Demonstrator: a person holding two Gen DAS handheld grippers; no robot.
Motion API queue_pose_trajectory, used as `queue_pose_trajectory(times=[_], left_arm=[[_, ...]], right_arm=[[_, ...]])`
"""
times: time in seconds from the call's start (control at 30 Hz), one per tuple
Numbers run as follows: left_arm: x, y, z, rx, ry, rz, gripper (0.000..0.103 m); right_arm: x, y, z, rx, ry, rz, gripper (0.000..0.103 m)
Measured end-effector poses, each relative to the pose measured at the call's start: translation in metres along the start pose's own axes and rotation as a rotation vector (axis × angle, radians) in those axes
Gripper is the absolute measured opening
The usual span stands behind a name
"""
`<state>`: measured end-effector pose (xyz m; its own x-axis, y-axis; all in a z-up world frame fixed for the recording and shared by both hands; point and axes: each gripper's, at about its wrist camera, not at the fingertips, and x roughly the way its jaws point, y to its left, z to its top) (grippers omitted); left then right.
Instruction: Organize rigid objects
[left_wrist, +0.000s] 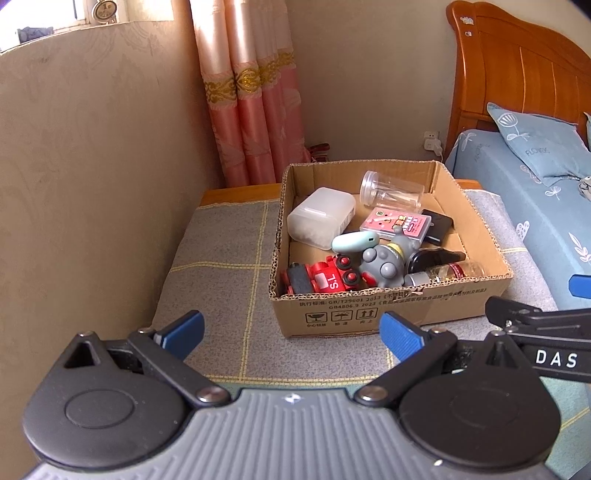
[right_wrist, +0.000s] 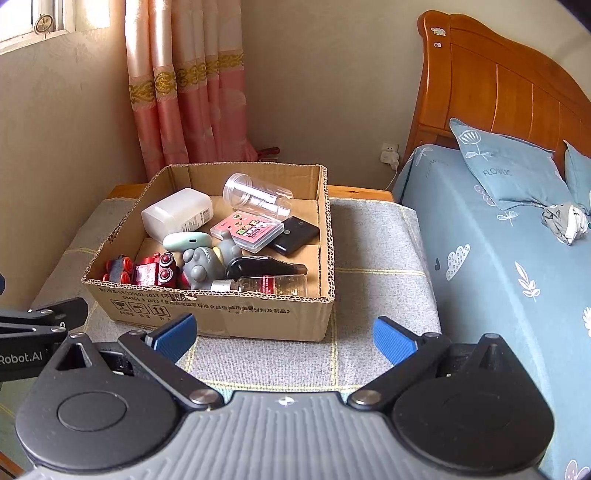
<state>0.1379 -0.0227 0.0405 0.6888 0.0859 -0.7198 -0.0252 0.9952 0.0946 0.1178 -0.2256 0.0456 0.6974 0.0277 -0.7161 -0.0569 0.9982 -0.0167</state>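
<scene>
Cardboard box (left_wrist: 388, 310) on grey mat (left_wrist: 221, 280) beside bed (right_wrist: 498, 266)

Toy train (right_wrist: 138, 271) partly hidden behind cardboard box (right_wrist: 221, 314) front wall; bed (right_wrist: 498, 277) cropped at 3 o'clock; box print too small to read

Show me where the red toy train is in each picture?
Left wrist view: the red toy train lies at the cardboard box's near left corner, just right of picture centre.
Right wrist view: the red toy train sits in the same near left corner, left of picture centre.
Shared landmark: the grey toy elephant lies right beside the train in both.
</scene>
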Motion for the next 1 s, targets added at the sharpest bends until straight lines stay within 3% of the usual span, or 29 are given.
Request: queue_pose_trajectory(times=[1.0], left_arm=[[-0.0053, -0.0017, -0.0011, 0.007, 0.000, 0.011, 0.101]], right_arm=[[-0.0054, -0.0030, 0.0000, 0.008, -0.020, 0.003, 0.103]])
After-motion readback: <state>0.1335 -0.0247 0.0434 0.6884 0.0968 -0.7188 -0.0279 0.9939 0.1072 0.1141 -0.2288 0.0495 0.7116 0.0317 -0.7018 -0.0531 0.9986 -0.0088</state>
